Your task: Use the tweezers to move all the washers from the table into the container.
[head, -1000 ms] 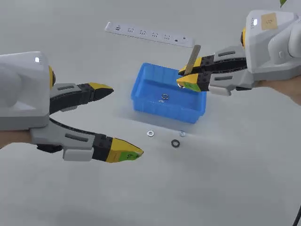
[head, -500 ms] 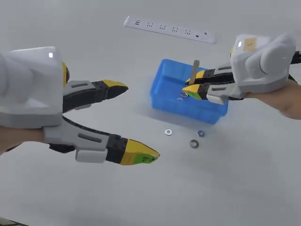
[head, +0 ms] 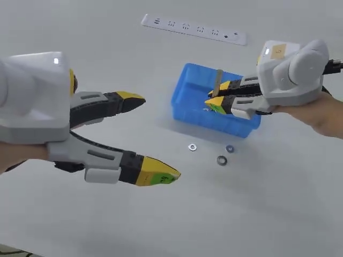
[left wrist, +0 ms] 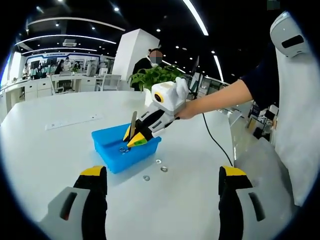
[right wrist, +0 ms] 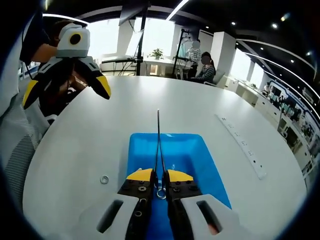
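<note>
The right gripper point(head: 212, 99) hangs over the container point(head: 187, 115), its jaws closed narrow on the tweezers point(head: 217, 83), which stand up from between the yellow tips. In the right gripper view the tweezers point(right wrist: 158, 135) run as a thin dark line forward over the container's blue floor point(right wrist: 187, 150). A washer point(left wrist: 122, 149) lies inside the container, below the gripper's tips. Three washers point(head: 222, 160) lie loose on the bench point(head: 268, 203) just in front of the container's near wall, close together but apart from one another; the left gripper view shows them point(left wrist: 158, 161) beside the container point(left wrist: 117, 160). The left gripper point(head: 150, 138) is held well apart from the container, to its left, jaws spread wide with nothing between them. A power strip point(head: 193, 29) lies on the bench beyond the container's far side
</note>
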Motion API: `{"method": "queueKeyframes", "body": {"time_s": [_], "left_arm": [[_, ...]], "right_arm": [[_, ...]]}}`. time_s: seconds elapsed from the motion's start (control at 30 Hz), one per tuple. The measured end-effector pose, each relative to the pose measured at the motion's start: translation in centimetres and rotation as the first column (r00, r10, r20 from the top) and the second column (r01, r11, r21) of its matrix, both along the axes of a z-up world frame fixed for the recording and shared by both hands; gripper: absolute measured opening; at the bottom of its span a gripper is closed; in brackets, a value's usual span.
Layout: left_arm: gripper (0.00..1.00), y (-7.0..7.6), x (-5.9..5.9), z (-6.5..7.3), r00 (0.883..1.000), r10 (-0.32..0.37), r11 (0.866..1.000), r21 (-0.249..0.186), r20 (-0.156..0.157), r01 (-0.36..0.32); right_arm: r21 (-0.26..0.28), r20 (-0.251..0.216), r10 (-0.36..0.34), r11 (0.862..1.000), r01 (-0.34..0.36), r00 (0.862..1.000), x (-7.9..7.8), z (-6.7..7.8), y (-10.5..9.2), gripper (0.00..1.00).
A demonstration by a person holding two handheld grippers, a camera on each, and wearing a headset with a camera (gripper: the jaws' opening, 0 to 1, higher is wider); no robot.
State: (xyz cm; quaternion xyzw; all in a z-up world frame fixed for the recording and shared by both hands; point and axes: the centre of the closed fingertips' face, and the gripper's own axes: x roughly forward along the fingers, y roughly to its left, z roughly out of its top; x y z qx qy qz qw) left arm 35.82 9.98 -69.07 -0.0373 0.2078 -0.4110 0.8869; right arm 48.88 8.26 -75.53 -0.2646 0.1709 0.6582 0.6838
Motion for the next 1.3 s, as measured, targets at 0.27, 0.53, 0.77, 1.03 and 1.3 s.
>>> {"method": "queueKeyframes", "body": {"time_s": [0.27, 0.53, 0.77, 1.03, 1.3], "left_arm": [[0.98, 0.1, 1.3, 0.4, 1.000, 0.001, 1.000, 0.005, 0.021, -0.001], [0.90, -1.0, 6.6, 2.6, 0.994, -0.026, 0.999, 0.024, 0.106, 0.023], [0.69, -3.5, 10.3, 4.5, 0.980, -0.123, 0.992, 0.021, 0.155, 0.122], [0.43, -4.8, 11.8, 5.0, 0.968, -0.211, 0.977, 0.003, 0.134, 0.212], [0.26, -5.5, 12.2, 4.1, 0.954, -0.268, 0.963, 0.017, 0.136, 0.268]], "right_arm": [[0.004, 0.017, 0.012, 1.000, -0.012, 1.000, -0.2, 1.0, -0.5, 0.08], [0.014, 0.021, 0.020, 1.000, -0.020, 1.000, -0.4, 1.7, -0.5, 0.07], [0.025, 0.026, 0.031, 0.999, -0.032, 0.999, -0.7, 2.5, -0.2, 0.07], [0.033, 0.036, 0.037, 0.999, -0.039, 0.999, -0.6, 3.2, -0.4, 0.07], [0.033, 0.039, 0.046, 0.998, -0.048, 0.998, -0.8, 3.5, -0.5, 0.07]]}}
